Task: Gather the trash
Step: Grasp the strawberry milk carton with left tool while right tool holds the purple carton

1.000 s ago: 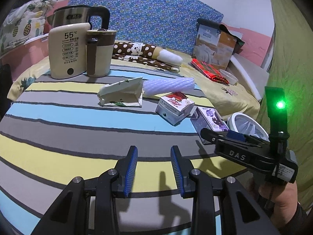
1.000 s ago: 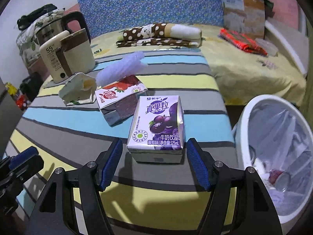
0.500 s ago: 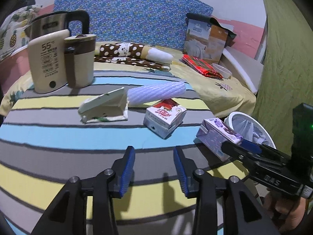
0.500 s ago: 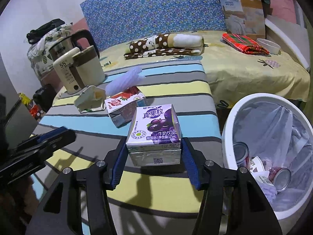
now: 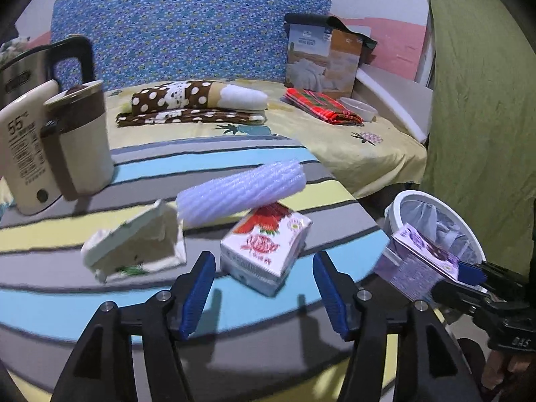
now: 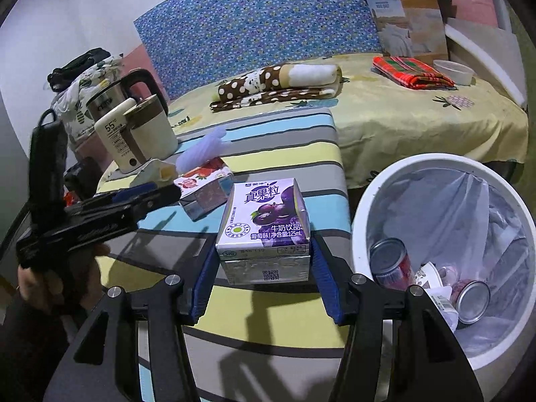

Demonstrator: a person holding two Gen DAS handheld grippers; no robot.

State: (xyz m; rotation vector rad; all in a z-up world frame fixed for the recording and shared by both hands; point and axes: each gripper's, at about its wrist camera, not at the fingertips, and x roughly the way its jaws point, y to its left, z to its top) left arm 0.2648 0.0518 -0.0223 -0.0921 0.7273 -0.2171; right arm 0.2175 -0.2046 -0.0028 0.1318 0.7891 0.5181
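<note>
Right wrist view: right hand-held gripper (image 6: 261, 264), tilted downward, clamps purple carton (image 6: 264, 224).

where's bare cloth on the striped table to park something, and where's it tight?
Free: the near stripes of the striped table, in front of the white wedge pack and red carton. Also the strip between the appliances and the foam sleeve. Tight: the wedge, sleeve and carton cluster mid-table.

kettle (image 5: 23, 67) cut off at left edge; bin (image 6: 368, 201) rim cropped at right; red carton (image 5: 268, 251) motion-blurred
</note>
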